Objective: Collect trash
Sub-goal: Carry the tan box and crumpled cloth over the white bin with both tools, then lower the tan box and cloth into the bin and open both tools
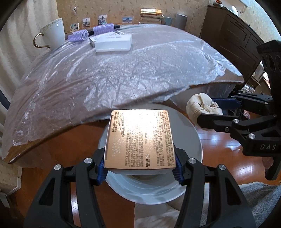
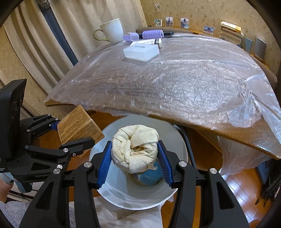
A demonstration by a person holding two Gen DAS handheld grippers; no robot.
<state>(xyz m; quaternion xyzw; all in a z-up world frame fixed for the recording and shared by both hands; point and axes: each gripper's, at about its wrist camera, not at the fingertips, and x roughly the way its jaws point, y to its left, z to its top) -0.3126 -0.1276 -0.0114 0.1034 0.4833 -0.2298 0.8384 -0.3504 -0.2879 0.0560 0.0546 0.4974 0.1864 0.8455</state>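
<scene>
My left gripper [image 1: 140, 168] is shut on a copper-coloured printed box [image 1: 140, 138] and holds it over the open white bin [image 1: 196, 140] on the floor. The box also shows in the right wrist view [image 2: 79, 126]. My right gripper [image 2: 134, 161] is shut on a crumpled cream paper-towel wad [image 2: 135, 145], held above the same bin [image 2: 177, 136]. A blue item [image 2: 149, 177] lies inside the bin. In the left wrist view the right gripper [image 1: 209, 114] and the wad [image 1: 198, 103] are at the right, beside the bin.
A table under clear plastic sheet [image 1: 123, 70] stands just beyond the bin. On its far part lie a white box [image 1: 112, 43], purple hair rollers [image 1: 101, 29] and a white mug [image 1: 52, 33]. Books [image 1: 151, 15] stand behind. A dark cabinet [image 1: 233, 38] is at the right.
</scene>
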